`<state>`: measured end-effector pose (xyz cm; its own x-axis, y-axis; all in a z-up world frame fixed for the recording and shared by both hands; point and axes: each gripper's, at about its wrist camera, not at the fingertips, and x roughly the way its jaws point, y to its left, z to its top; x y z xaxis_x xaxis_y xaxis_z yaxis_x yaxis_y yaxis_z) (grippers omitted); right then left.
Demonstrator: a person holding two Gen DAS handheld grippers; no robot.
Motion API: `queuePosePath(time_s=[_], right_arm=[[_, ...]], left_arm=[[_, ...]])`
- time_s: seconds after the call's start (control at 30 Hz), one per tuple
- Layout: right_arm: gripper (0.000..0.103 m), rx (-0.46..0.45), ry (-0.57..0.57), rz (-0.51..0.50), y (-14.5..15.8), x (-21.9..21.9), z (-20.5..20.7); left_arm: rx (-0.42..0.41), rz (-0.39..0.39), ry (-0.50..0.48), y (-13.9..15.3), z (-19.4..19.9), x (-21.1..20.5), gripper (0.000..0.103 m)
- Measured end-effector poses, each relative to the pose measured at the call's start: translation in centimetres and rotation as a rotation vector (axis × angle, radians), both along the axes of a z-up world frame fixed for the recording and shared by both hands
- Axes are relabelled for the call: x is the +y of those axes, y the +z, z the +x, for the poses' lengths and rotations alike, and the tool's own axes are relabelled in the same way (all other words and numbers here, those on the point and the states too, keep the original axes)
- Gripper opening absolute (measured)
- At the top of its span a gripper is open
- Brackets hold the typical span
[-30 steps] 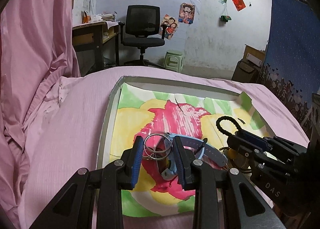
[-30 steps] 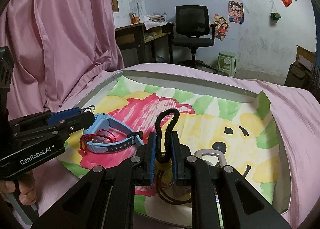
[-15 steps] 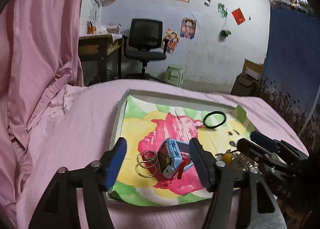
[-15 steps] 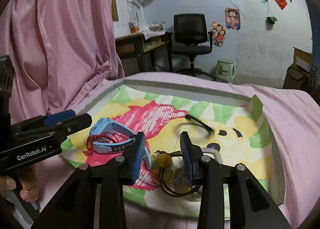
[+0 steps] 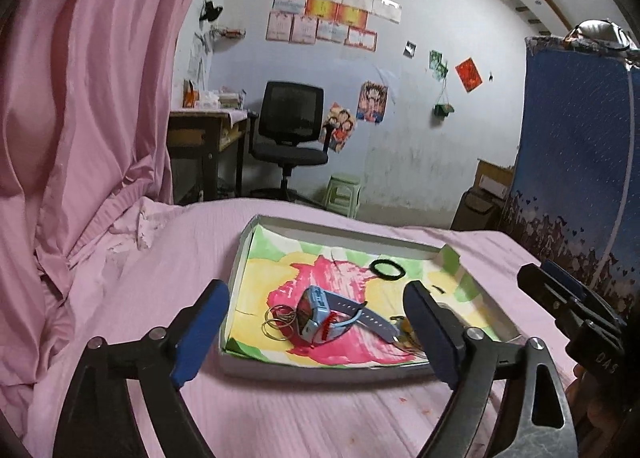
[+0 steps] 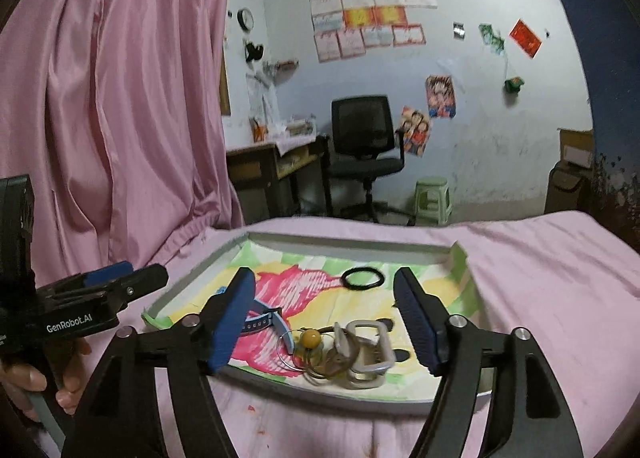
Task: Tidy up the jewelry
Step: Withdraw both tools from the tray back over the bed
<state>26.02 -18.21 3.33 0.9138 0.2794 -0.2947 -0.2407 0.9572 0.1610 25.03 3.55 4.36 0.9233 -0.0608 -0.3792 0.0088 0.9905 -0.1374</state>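
Pink cotton sheeting covers the bed (image 5: 172, 266) that carries a shallow grey-rimmed tray (image 5: 336, 227), lined with a child's painting in pink, yellow and green. All the jewelry lies inside this tray, which suggests the sorting is largely done, since nothing is visible loose on the sheet.

Left wrist view: the left gripper (image 5: 316, 330) fills the lower half of the frame, its blue-padded fingers (image 5: 200, 332) spread wide and opening further, holding nothing. Between them, lower centre, a light blue watch (image 5: 320, 312) lies on its side on the pink patch, with thin metal rings (image 5: 278, 322) touching its left edge. A black hair tie (image 5: 386, 270) lies alone toward the tray's far side, right of centre.

Right wrist view: the right gripper (image 6: 326, 326) likewise has its fingers parted and opening, with nothing pinched. Just beyond them, in the lower centre, sits a tangle: a yellow bead (image 6: 311, 337) on a cord, wire hoops and a pale grey carabiner (image 6: 370, 350). The heap probably looks as it does because pieces were dropped together rather than laid out.

At the lower left of that view, a hand (image 6: 24, 382) grips the other tool's handle.

Behind the bed: a pink curtain (image 5: 80, 106) at left, a black office chair (image 5: 290, 130), a wooden desk, a green stool and posters on a pale wall.
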Motion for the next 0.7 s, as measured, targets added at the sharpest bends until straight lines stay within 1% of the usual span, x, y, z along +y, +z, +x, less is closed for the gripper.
queuePosePath(time_s=[0.17,0.27,0.4,0.57,0.7], right_arm=[[0.077,-0.049,-0.019,0.009,1.0,-1.1,-2.5],[0.081,-0.071,-0.020,0.007,1.4,-1.6,-4.1],[0.088,-0.091,-0.023,0.009,1.5,-2.2,-6.1],[0.089,-0.101,-0.032,-0.008,1.6,-3.3,-8.6],[0.089,-0.096,-0.036,-0.021,1.3,-4.4,-10.3]], left_arm=[[-0.042,-0.002,-0.004,0.6,-2.7,-0.8,0.093],[-0.063,0.001,-0.013,0.8,-4.4,-1.4,0.098],[-0.070,-0.007,-0.031,0.7,-6.1,-2.3,0.099],[-0.082,0.000,-0.040,0.3,-8.4,-3.2,0.099],[-0.075,-0.001,-0.052,-0.1,-9.9,-4.0,0.100]])
